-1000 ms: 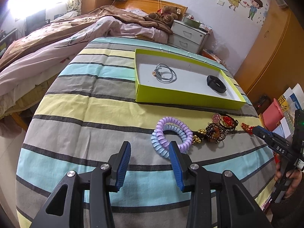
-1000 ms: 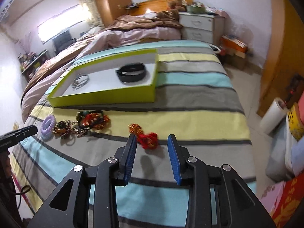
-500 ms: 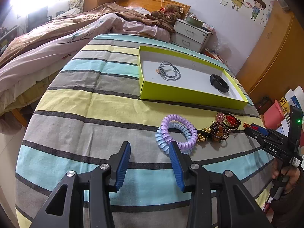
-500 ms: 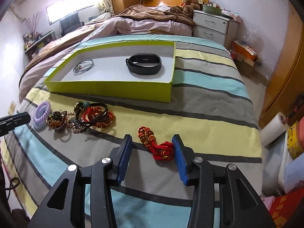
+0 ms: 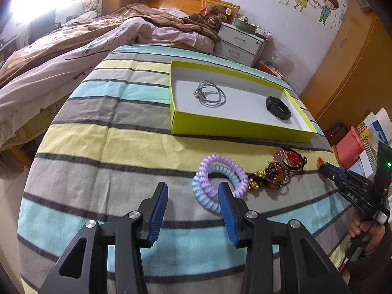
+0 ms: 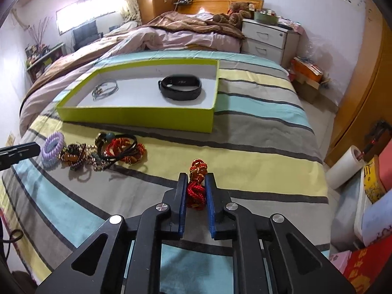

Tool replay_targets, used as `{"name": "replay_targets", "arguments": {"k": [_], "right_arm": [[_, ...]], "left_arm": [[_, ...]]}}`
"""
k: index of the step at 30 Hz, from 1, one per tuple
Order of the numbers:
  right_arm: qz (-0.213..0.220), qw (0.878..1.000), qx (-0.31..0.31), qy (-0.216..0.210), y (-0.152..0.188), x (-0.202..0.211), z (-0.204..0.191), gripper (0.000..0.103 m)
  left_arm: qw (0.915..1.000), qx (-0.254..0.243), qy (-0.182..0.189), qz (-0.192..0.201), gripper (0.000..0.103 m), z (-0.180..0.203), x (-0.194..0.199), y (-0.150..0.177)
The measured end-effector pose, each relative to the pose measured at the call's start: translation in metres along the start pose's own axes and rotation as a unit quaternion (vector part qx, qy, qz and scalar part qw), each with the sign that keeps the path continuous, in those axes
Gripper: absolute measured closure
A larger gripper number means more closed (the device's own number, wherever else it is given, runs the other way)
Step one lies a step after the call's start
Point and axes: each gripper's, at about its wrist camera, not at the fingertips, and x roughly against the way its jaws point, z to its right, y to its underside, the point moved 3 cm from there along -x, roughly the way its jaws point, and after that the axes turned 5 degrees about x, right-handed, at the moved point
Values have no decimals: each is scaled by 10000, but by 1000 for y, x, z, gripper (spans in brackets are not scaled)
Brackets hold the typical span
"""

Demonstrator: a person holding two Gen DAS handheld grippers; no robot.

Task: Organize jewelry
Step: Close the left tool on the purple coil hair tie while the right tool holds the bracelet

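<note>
On the striped bedspread, my right gripper point(image 6: 196, 178) has its jaws closing, and its blue pads press on a red braided bracelet point(image 6: 195, 193) with gold beads. My left gripper point(image 5: 192, 188) stands open just above the cloth. Its right finger overlaps a purple coil band point(image 5: 221, 171) stacked on a blue coil band point(image 5: 205, 196). Beside them lies a heap of beaded bracelets point(image 5: 279, 171). Farther back, the green box point(image 5: 235, 125) holds a silver wire bracelet point(image 5: 210, 94) and a black wristband point(image 5: 278, 107).
A rumpled pink and brown quilt point(image 5: 73, 49) covers the far half of the bed. A white nightstand point(image 6: 267, 39) stands behind it. On the floor to the right are a paper roll point(image 6: 343, 169) and boxes. The bed edge runs close on the right.
My right gripper's jaws, open around the red bracelet before, have closed onto it. The left gripper has stayed open and almost still near the coil bands.
</note>
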Motion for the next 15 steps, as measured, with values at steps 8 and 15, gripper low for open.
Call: {"name": "replay_targets", "arguments": {"k": [8, 15], "right_arm": [[84, 9997, -199, -70, 0, 7, 3, 88], [92, 9996, -236, -99, 0, 7, 4, 88]], "left_arm": [[9998, -187, -62, -86, 61, 8, -15, -12], [9995, -241, -99, -188, 61, 12, -24, -15]]}}
